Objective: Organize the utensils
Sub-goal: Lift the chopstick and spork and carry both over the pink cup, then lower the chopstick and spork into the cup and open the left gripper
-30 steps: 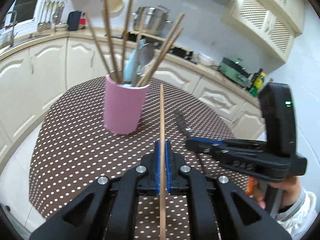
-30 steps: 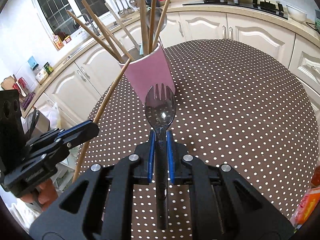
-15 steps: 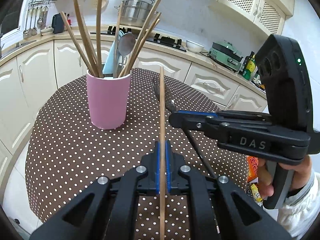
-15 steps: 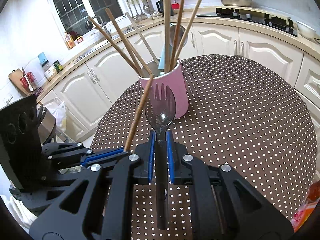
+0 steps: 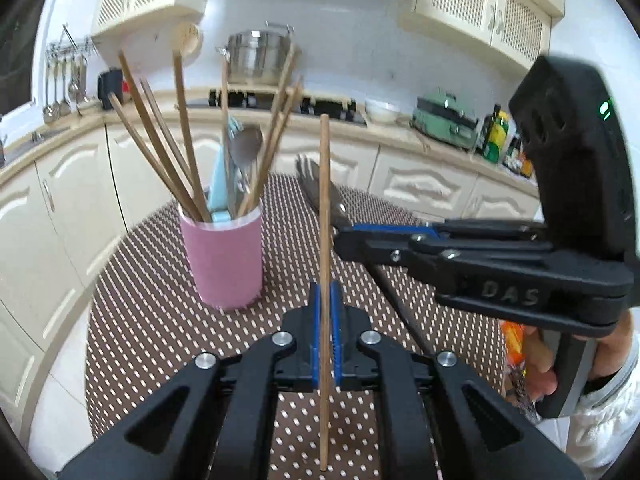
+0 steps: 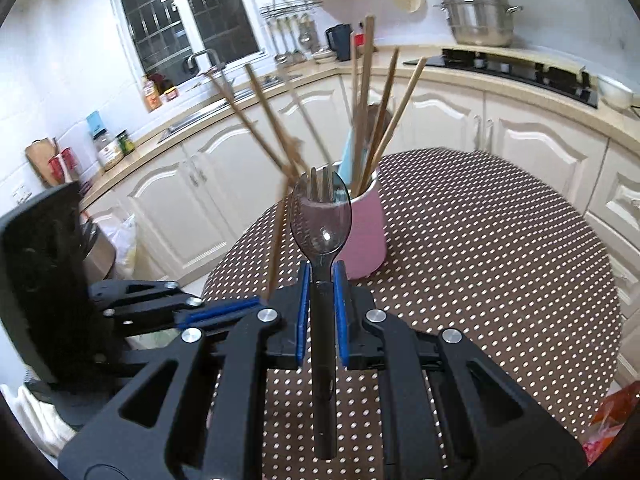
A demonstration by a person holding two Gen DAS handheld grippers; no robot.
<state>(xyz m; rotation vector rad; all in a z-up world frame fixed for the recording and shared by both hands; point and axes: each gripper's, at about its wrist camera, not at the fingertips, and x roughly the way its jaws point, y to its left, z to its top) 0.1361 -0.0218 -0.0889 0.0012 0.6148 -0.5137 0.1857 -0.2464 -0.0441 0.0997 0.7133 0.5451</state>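
A pink cup (image 5: 224, 260) stands on the brown dotted table (image 5: 152, 320), holding several wooden chopsticks, a pale blue utensil and a metal spoon. My left gripper (image 5: 325, 292) is shut on a wooden chopstick (image 5: 325, 200) held upright, right of the cup. My right gripper (image 6: 321, 280) is shut on a dark plastic spork (image 6: 321, 220), whose head is in front of the pink cup (image 6: 366, 236). The right gripper (image 5: 348, 236) shows at the right in the left wrist view, the left gripper (image 6: 224, 312) at the lower left in the right wrist view.
Cream kitchen cabinets (image 6: 520, 136) curve behind the table. A steel pot (image 5: 256, 56) and a hob sit on the far counter. An orange packet (image 6: 612, 404) lies at the table's right edge. A bin with a bag (image 6: 116, 248) stands left of the table.
Both grippers have risen and tilted up, each keeping its utensil. The cup now sits lower and farther in both views. The spork's head now overlaps the cup's rim.
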